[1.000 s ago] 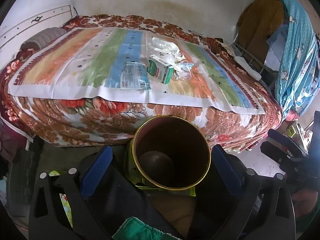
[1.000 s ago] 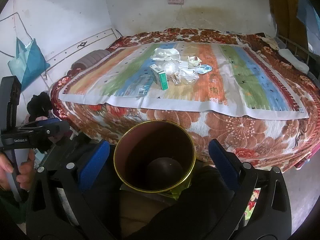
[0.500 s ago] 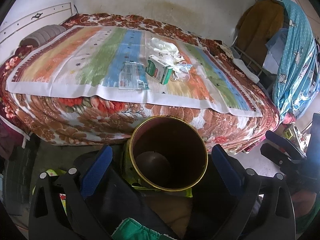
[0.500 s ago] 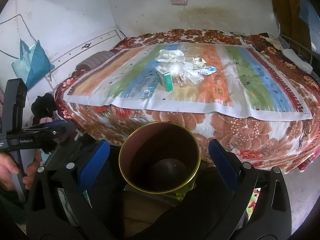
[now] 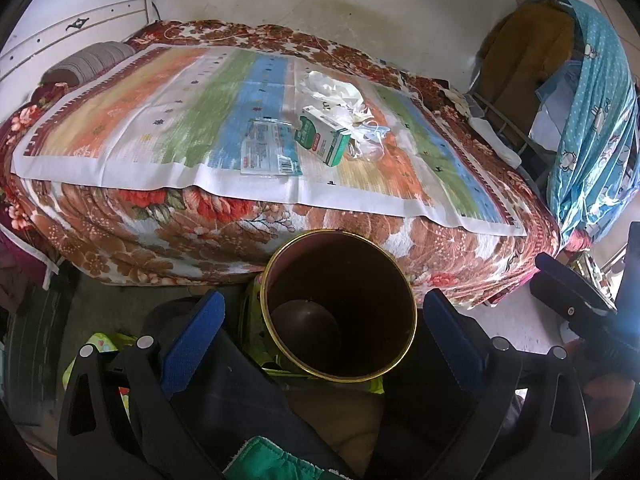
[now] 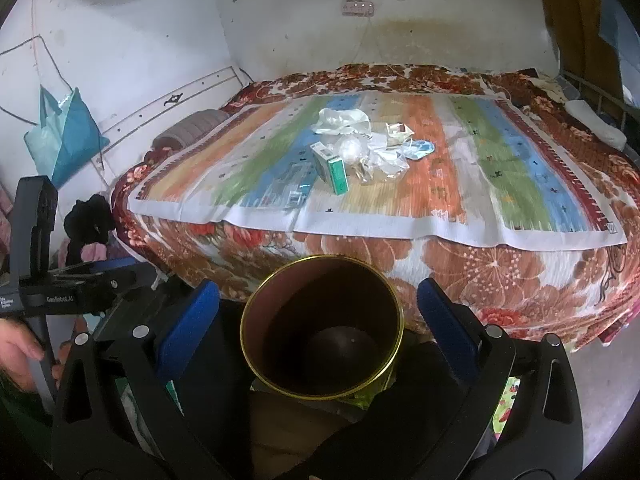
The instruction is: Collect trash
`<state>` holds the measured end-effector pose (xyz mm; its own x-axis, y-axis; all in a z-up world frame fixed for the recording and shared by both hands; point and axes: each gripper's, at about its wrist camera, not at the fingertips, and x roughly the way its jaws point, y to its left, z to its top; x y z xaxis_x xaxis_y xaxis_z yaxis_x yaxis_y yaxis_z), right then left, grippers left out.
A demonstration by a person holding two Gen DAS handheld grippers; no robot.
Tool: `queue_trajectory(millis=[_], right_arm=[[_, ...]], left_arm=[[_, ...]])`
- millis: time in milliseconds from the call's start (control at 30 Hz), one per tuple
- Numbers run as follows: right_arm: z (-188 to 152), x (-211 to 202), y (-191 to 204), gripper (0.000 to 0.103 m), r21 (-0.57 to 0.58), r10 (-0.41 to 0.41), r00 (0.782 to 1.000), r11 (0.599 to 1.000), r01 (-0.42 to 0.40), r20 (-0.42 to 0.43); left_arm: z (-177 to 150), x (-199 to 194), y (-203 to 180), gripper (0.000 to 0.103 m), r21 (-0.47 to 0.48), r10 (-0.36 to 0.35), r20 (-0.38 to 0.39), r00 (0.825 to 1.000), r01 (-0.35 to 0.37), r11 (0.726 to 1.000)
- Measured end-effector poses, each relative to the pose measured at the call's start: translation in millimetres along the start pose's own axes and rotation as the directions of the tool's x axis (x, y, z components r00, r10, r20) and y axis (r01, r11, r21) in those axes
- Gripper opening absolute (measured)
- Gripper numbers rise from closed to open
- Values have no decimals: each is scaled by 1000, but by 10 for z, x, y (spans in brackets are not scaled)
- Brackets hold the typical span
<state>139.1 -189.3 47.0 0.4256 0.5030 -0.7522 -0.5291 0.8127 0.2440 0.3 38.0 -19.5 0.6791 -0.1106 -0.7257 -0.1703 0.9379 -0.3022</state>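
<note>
A pile of trash lies mid-bed on a striped cloth [image 5: 120, 120]: a green-and-white box [image 5: 322, 140] [image 6: 332, 170], a flat printed packet [image 5: 268, 152] [image 6: 294, 184], white plastic bags [image 5: 332, 88] [image 6: 340, 120] and clear wrappers [image 6: 386, 160]. A brown bin with a gold rim [image 5: 352, 272] [image 6: 332, 356] stands open and empty in front of the bed. My left gripper [image 5: 324, 302] hangs open above the bin. My right gripper [image 6: 318, 291] is open too, with nothing between its fingers. Each gripper shows at the edge of the other's view, the right gripper [image 5: 576, 296] and the left gripper [image 6: 60, 288].
The bed has a floral blanket [image 5: 160, 232] and stands against a white wall. Blue cloth hangs over a rack [image 5: 592, 120] at the right. A teal bag [image 6: 64, 136] hangs on the left wall. A hand [image 6: 16, 352] holds the left gripper's handle. Dark trousers and green fabric [image 5: 272, 460] lie below.
The right wrist view has drifted a little, so the bed's trash now sits slightly lower and to the right. Both grippers stay open and nothing was taken hold of.
</note>
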Motion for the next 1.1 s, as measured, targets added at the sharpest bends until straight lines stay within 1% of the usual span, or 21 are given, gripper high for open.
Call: queue_trajectory(millis=[233, 500, 800, 1100], right_arm=[[125, 25, 11, 94, -11, 4, 1000, 1000, -4, 19], [405, 126, -14, 94, -19, 15, 999, 1000, -14, 52], [822, 410, -134, 94, -20, 11, 998, 1000, -9, 66], [1094, 716, -202, 94, -24, 19, 998, 1000, -18, 54]], left_arm=[[47, 32, 40, 97, -2, 12, 2, 1000, -12, 1000], [290, 115, 174, 97, -12, 33, 24, 999, -33, 999], [580, 314, 379, 97, -52, 41, 37, 998, -39, 998], [806, 584, 648, 97, -104, 27, 3, 1000, -26, 994]])
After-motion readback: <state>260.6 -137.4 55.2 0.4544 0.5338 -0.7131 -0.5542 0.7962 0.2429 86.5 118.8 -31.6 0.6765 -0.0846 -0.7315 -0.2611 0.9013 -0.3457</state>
